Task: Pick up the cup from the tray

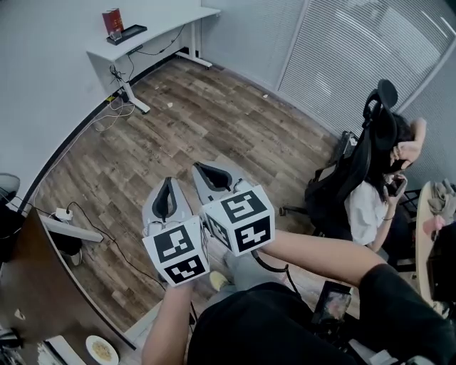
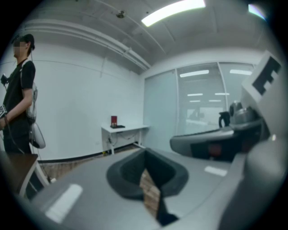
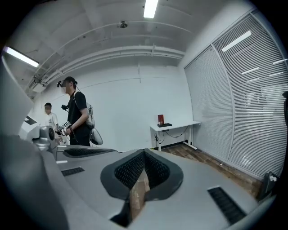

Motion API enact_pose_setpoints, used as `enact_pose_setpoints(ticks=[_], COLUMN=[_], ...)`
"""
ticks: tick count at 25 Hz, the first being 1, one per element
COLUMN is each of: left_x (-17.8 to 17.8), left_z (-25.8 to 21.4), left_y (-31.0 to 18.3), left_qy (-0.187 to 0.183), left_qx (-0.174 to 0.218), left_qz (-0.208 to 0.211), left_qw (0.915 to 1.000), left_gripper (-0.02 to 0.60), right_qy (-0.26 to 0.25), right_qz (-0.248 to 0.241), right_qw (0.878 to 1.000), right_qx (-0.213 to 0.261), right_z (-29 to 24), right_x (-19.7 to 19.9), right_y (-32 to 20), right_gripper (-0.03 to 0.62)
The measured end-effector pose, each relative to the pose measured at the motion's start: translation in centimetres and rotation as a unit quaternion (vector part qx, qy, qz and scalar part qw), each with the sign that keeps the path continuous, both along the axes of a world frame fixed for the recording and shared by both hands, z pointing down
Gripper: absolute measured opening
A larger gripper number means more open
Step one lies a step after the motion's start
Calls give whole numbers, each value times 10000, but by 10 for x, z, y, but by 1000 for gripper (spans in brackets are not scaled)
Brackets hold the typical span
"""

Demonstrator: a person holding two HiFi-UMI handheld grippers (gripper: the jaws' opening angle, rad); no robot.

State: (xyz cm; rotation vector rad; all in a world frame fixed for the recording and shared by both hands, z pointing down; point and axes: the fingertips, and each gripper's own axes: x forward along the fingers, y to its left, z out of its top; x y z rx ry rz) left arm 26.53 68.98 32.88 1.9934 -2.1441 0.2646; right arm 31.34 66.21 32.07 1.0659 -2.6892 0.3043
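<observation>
A red cup (image 1: 112, 21) stands on a dark tray (image 1: 128, 33) on a white desk (image 1: 160, 27) by the far wall, well away from both grippers. The left gripper view shows the cup (image 2: 114, 120) small on that desk, and the right gripper view shows the cup (image 3: 160, 120) beside the tray (image 3: 165, 125). My left gripper (image 1: 169, 182) and right gripper (image 1: 202, 168) are held side by side over the wood floor. Both point toward the desk. Each has its jaws together, with nothing between them, as seen at the left gripper (image 2: 145, 167) and the right gripper (image 3: 143, 167).
A person sits in a black office chair (image 1: 370, 171) at the right. A dark table (image 1: 28, 285) with a plate of food (image 1: 102, 349) stands at the lower left. Cables (image 1: 117, 107) lie under the desk. Two people (image 3: 76, 112) stand at the left.
</observation>
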Motion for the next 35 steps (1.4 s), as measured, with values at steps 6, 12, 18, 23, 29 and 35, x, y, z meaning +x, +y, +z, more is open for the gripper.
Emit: enact_pose_setpoints(ticks=[6, 12, 18, 23, 29, 35], left_x=[-26, -56, -52, -36, -45, -47], left_z=[6, 8, 5, 2, 3, 6], left_y=[-29, -70, -123, -159, -189, -217], left_qy=[68, 36, 10, 30, 16, -88], left_qx=[48, 61, 48, 17, -16, -93], left_qz=[-57, -201, -151, -150, -233, -354], left_qw=[9999, 9998, 9999, 9999, 9997, 9993], left_gripper=[0, 0, 0, 0, 0, 0], right_qy=[-7, -185, -242, -249, -283, -381], right_qz=[-64, -209, -182, -198, -262, -394], right_qw=[10000, 9996, 9995, 9995, 9993, 9985], right_qx=[33, 34, -14, -44, -3, -95], right_z=[5, 6, 3, 0, -1, 5], right_x=[-27, -58, -54, -39, -48, -51], right_y=[-30, -73, -125, -160, -193, -222], right_gripper=[15, 15, 15, 15, 15, 15])
